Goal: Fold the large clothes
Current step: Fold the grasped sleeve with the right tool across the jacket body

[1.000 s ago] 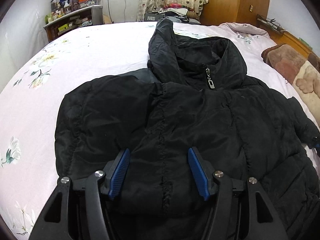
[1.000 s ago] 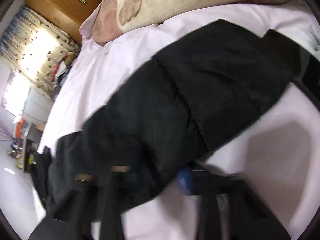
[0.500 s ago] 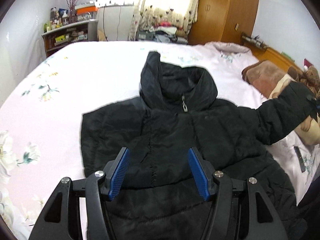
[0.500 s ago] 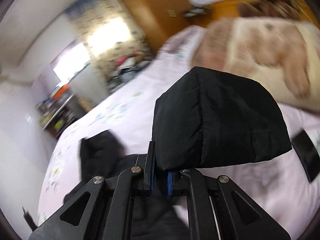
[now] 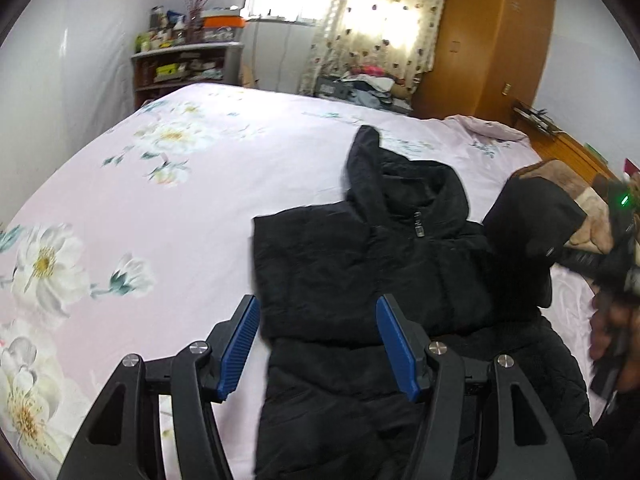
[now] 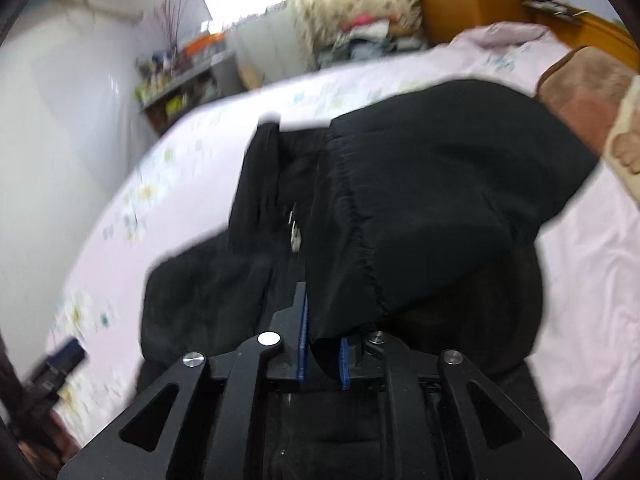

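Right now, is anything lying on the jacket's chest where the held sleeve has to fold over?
Nothing visible does. The right gripper holds the sleeve raised beside the jacket, whose chest shows only its own zipper pull.

The jacket (image 5: 360,264) is black quilted cloth, matt with a faint sheen, and its zipper pull (image 6: 295,231) is shiny metal. The bed (image 5: 168,208) wears smooth pink cloth printed with flowers. The left gripper (image 5: 318,344) is matt black plastic with ribbed blue pads (image 5: 240,344) and bright metal screws. The wardrobe (image 5: 492,48) is glossy orange-brown wood.
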